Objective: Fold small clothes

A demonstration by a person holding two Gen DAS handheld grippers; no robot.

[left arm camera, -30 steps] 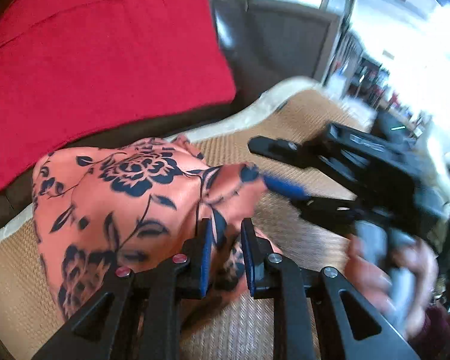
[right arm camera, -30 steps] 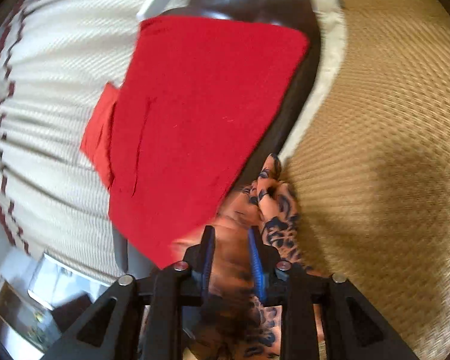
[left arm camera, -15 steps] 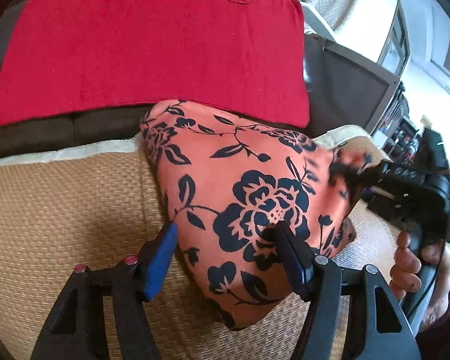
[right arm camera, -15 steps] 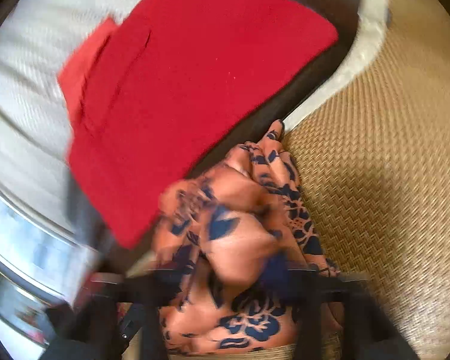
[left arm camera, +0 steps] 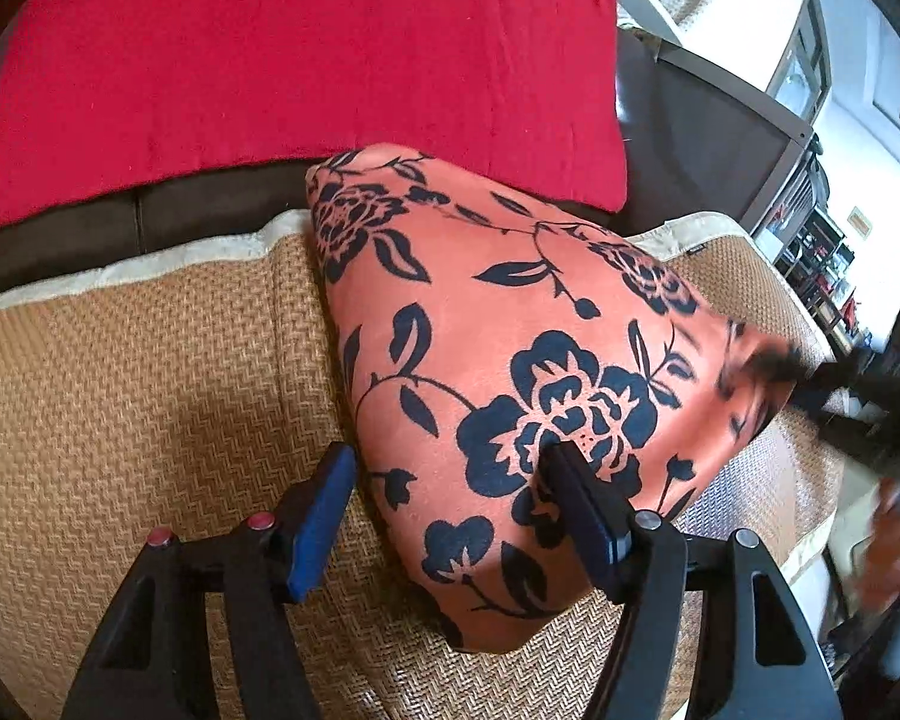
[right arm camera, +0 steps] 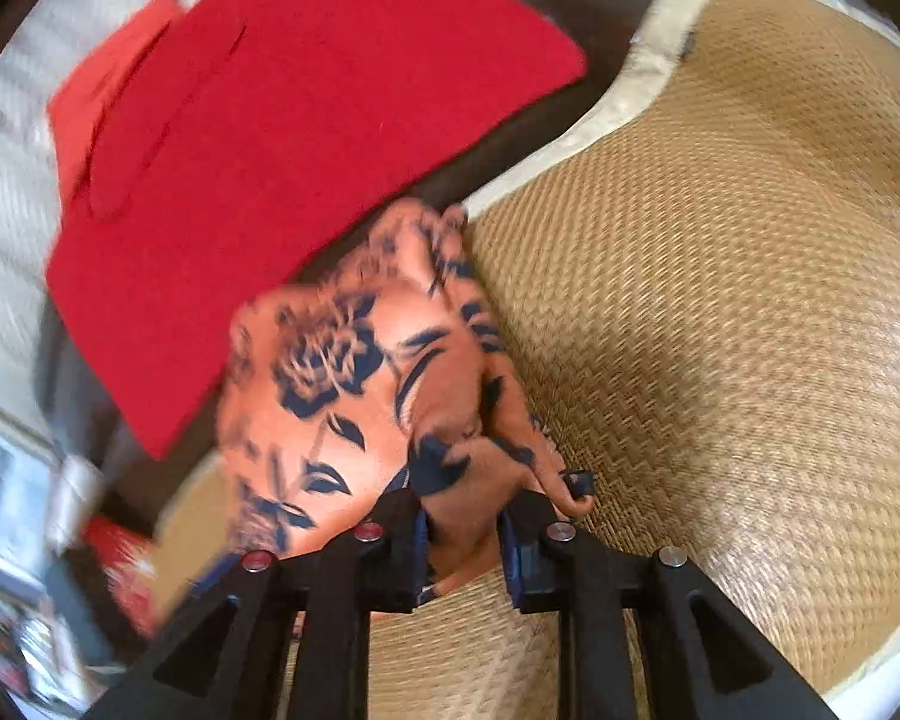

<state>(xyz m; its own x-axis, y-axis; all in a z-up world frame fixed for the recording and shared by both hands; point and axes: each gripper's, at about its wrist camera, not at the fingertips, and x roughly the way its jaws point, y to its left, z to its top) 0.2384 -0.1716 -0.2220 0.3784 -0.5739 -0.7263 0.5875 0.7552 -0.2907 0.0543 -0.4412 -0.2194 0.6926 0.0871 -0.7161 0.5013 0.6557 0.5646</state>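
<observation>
The orange floral garment point(left arm camera: 510, 372) lies bunched on the woven mat point(left arm camera: 150, 396), its far edge against the red cloth point(left arm camera: 294, 54) behind. The left claw point(left arm camera: 450, 516) stands wide apart — one blue pad off the cloth's edge, the other over its printed flower. The right claw point(right arm camera: 462, 534) is clamped on a gathered fold of the garment; in the left view it is only a dark blur at the garment's right corner.

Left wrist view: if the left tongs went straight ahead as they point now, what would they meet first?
Most likely the floral garment: the open left tongs already straddle its near edge. Depth is unclear.
</observation>
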